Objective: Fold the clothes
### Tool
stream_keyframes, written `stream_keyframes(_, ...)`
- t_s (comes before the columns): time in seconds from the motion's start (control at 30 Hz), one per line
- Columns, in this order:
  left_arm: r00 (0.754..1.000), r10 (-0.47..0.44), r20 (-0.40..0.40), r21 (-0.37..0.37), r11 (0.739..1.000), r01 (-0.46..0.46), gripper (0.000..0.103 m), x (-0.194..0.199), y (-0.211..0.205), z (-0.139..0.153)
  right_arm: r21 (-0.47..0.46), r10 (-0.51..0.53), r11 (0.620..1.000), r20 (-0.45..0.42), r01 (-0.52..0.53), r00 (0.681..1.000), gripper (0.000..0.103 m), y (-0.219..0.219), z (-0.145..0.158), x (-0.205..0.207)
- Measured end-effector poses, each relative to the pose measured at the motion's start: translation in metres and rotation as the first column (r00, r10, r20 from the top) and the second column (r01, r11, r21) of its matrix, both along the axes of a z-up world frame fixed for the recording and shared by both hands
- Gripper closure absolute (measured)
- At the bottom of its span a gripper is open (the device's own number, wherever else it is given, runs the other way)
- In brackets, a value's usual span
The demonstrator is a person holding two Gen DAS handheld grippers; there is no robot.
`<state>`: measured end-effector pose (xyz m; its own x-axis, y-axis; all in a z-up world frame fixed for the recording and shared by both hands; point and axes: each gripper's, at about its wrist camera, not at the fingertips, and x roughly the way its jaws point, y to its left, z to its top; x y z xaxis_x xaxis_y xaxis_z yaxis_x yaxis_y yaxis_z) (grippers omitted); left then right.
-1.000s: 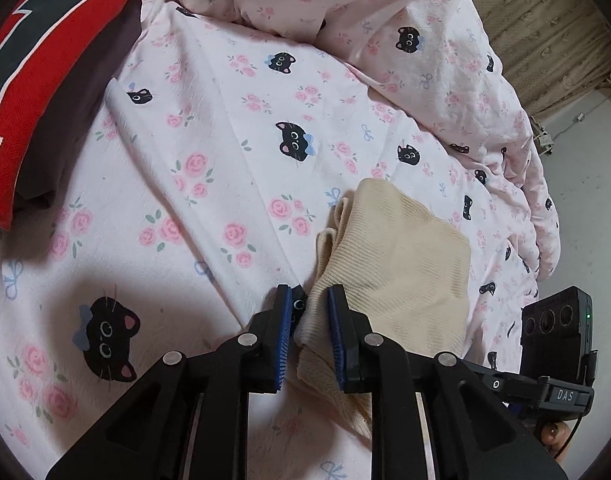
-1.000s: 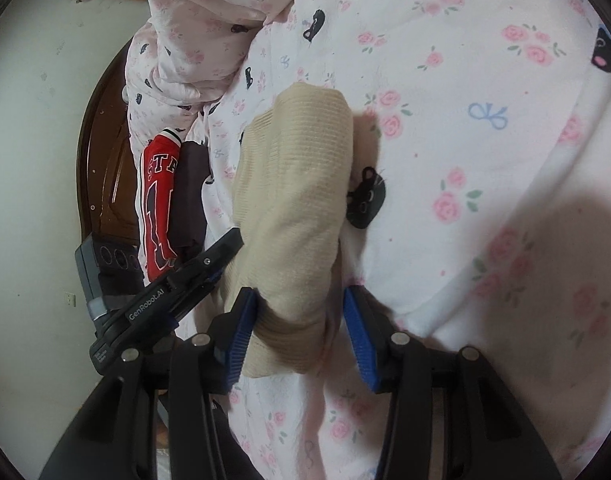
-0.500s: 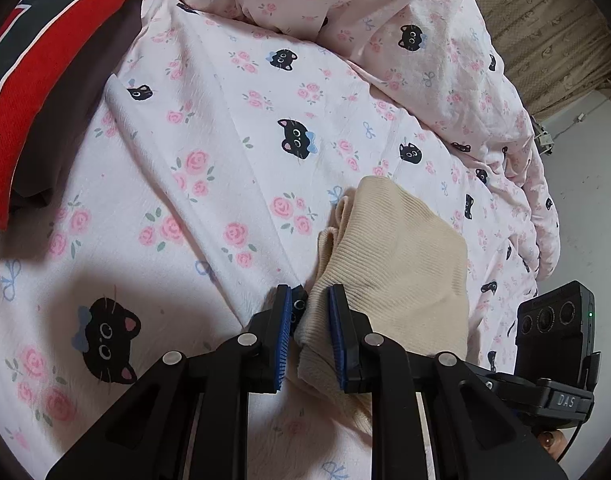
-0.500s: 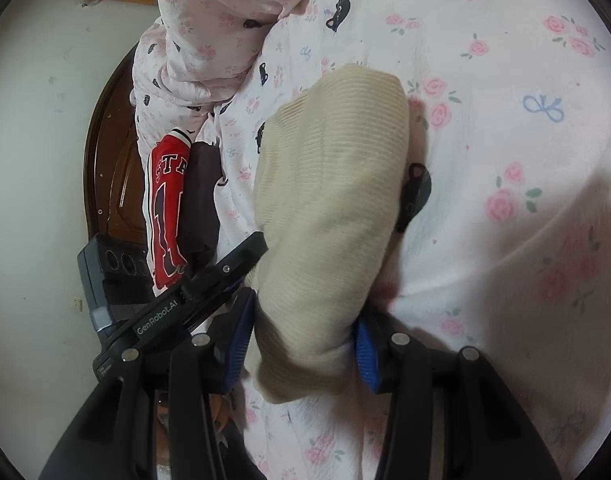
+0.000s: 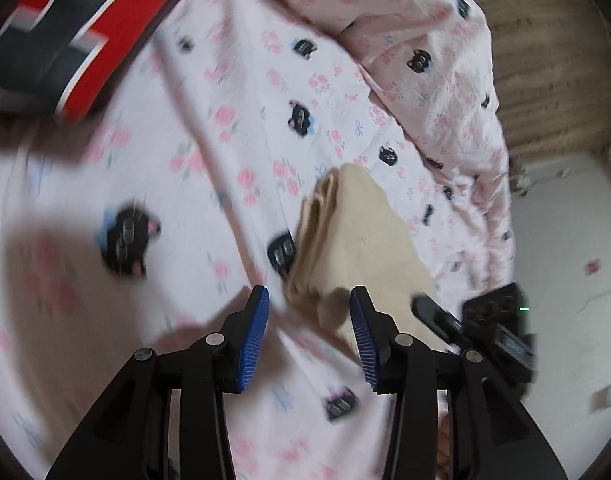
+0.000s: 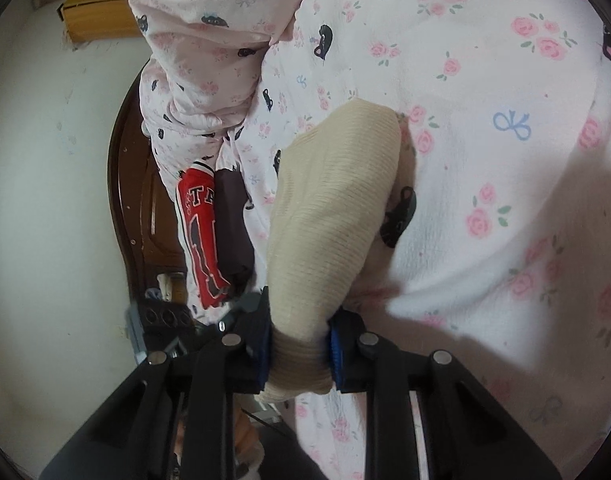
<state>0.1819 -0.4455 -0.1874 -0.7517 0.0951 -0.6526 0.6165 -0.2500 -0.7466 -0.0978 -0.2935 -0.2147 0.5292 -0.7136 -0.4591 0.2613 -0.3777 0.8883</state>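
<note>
The right tool [image 6: 299, 344] has its blue ribbed pads closing on the near end of the folded beige ribbed-knit garment [image 6: 329, 216]; the cloth bulges between them and the pads already press into it. The left tool [image 5: 309, 332] is opening: its two blue pads stand apart with the garment's [image 5: 353, 248] stacked edge just ahead of the gap and nothing pinched, though blur makes it hard to tell whether the right-hand pad brushes the cloth.

The garment lies on the bed, on the pale pink cotton sheet printed with roses, bows and black cats [image 6: 485, 160], as a thick, rounded bundle several layers deep. I judge it light, soft and limp: it will sag from any single hold and the layers can slide over one another, so the stack is best taken through its whole thickness near a folded edge or corner, with both ends supported if it is lifted. The ribbed surface should give the grooved pads good friction, and nothing about it is fragile.

Further out, a crumpled quilt in the same print [image 5: 425, 40] is heaped at the far side, and a folded red jersey with dark and white lettering [image 6: 197, 236] lies beside a dark brown folded garment [image 6: 233, 224] near the bed's dark wooden frame [image 6: 125, 200].
</note>
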Motion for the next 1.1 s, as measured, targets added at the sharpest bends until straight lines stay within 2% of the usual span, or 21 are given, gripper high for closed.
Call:
stream_keyframes(0.1,0.999,-0.011,-0.044,0.060,0.998,0.014,0.063,-0.003,0.001,0.000,0.000,-0.010,1.000,0.030,0.010,0.999,0.080,-0.003,0.002,-0.004)
stream_keyframes(0.23,0.997,0.036,-0.071,0.067,0.997,-0.031,0.061,-0.008,-0.007,0.002,0.006,-0.012,1.000,0.028,0.012,1.000,0.080,-0.006,0.006,-0.007)
stream_keyframes(0.27,0.997,0.044,-0.063,0.045,0.998,-0.041,0.061,-0.011,-0.011,0.005,0.008,-0.012,1.000,0.026,0.012,1.000,0.080,-0.006,0.006,-0.007)
stream_keyframes(0.33,0.999,0.044,-0.031,0.012,0.999,-0.043,0.053,-0.018,-0.018,0.007,0.012,-0.014,1.000,0.023,0.013,1.000,0.080,-0.005,0.007,-0.009)
stream_keyframes(0.57,0.998,-0.054,-0.010,0.066,0.996,0.055,0.053,-0.046,-0.023,-0.011,0.019,-0.004,1.000,0.025,0.003,1.000,0.080,-0.004,0.007,-0.011)
stream_keyframes(0.77,0.997,-0.073,-0.021,0.118,0.990,0.075,0.050,-0.055,-0.020,-0.021,0.019,-0.001,1.000,0.027,0.000,1.000,0.080,-0.003,0.011,-0.013)
stream_keyframes(0.83,0.998,-0.062,-0.019,0.124,0.990,0.064,0.050,-0.052,-0.019,-0.018,0.018,-0.002,1.000,0.032,0.002,0.999,0.080,-0.003,0.011,-0.015)
stream_keyframes(0.93,0.997,-0.069,0.027,0.101,0.993,0.066,0.050,-0.046,-0.015,-0.014,0.018,0.000,1.000,0.036,-0.001,0.999,0.080,-0.003,0.010,-0.016)
stream_keyframes(1.1,0.996,-0.090,0.024,0.123,0.989,0.086,0.050,-0.053,-0.015,-0.022,0.022,0.006,1.000,0.033,-0.007,0.999,0.080,0.000,0.007,-0.017)
